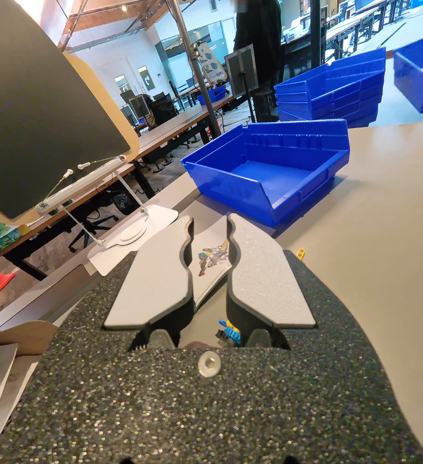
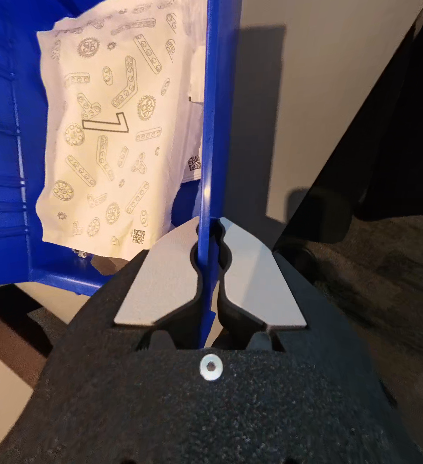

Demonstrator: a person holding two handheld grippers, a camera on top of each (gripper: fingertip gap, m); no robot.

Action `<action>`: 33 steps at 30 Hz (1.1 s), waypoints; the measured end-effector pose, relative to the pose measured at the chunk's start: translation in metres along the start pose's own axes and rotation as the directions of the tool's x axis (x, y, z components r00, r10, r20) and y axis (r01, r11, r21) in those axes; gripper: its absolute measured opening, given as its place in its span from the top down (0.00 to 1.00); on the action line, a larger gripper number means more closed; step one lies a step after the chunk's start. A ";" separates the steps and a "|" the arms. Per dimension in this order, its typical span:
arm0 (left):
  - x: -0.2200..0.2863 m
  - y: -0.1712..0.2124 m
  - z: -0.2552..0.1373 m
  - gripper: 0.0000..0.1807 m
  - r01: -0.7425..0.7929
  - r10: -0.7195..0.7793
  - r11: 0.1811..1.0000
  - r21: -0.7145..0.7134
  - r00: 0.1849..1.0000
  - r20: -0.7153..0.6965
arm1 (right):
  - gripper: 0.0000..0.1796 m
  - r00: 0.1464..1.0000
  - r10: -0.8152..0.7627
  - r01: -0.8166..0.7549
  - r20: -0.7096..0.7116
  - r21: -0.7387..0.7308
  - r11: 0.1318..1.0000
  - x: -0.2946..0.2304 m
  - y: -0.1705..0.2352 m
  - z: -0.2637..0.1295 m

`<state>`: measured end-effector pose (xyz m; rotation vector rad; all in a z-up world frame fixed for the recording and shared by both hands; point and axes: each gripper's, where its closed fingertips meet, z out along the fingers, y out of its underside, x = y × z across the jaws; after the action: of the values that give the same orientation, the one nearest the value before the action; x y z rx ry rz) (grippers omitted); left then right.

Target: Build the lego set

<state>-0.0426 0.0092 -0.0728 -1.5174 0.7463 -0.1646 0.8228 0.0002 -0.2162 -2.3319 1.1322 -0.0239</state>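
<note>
- The right gripper [image 2: 209, 241] pinched the side wall of a blue bin [image 2: 209, 125] holding a white printed parts bag [image 2: 110, 130].
- The left gripper [image 1: 210, 241] hung spread, gripping nothing, over an instruction sheet [image 1: 211, 258] near the table's [image 1: 381, 251] left edge.
- A small blue-yellow assembly [image 1: 230, 330] and one yellow piece [image 1: 300, 253] lay loose; I judged the build barely begun, with that bag apparently unopened.

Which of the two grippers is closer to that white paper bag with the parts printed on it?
Right. The right gripper grips the wall of the blue bin holding the paper bag. The left gripper shows no bag nearby.
</note>
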 end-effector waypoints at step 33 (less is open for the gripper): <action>0.003 0.025 0.010 0.83 0.027 -0.032 0.991 -0.128 0.999 -0.042 | 0.71 0.219 -0.873 0.817 0.436 0.408 0.408 -0.325 0.208 -0.152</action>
<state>-0.0437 0.0182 -0.0981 -1.6510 0.7817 -0.1755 0.4258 0.0643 -0.1170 -2.2845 -0.5796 0.2463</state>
